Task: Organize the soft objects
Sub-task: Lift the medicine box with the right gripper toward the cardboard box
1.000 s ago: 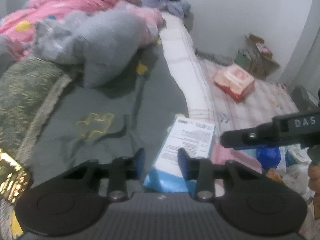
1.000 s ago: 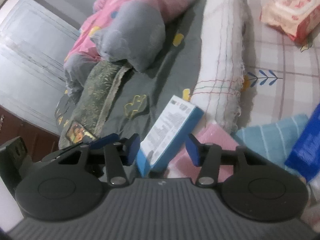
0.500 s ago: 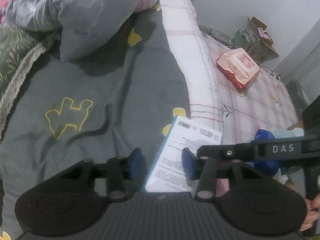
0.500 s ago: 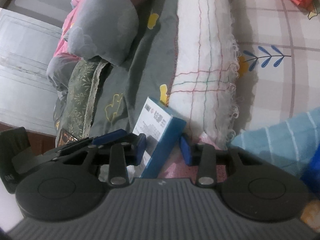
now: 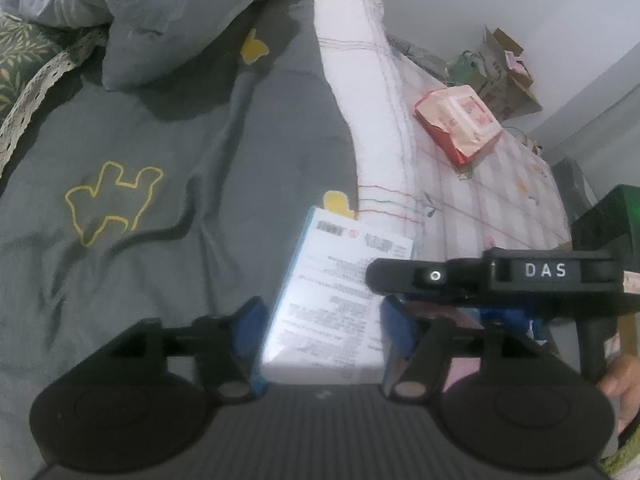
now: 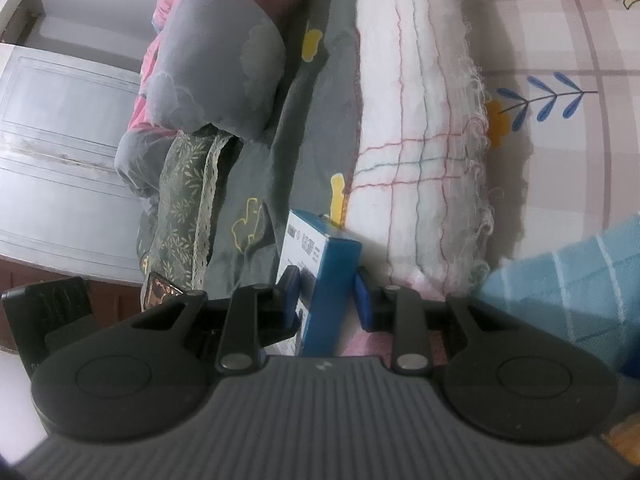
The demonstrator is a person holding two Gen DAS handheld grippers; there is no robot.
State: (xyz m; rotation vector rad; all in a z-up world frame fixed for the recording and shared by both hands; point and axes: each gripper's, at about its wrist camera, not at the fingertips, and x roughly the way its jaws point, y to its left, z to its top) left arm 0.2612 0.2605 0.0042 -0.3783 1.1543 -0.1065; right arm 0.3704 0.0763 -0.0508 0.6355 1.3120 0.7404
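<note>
Fingers of our right gripper are closing across the blue box standing on the grey quilt beside the white bolster; left gripper is opening around it, pads off. We're wanting a firm right pinch before lifting.

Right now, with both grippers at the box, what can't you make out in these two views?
- Box lower end: hidden by the gripper bodies, both views.
- Box print: too blurred to read, left view.
- Right gripper pad contact: jaws closing on the box, touch unclear.
- Blue towel: cut by the right view's edge.
</note>
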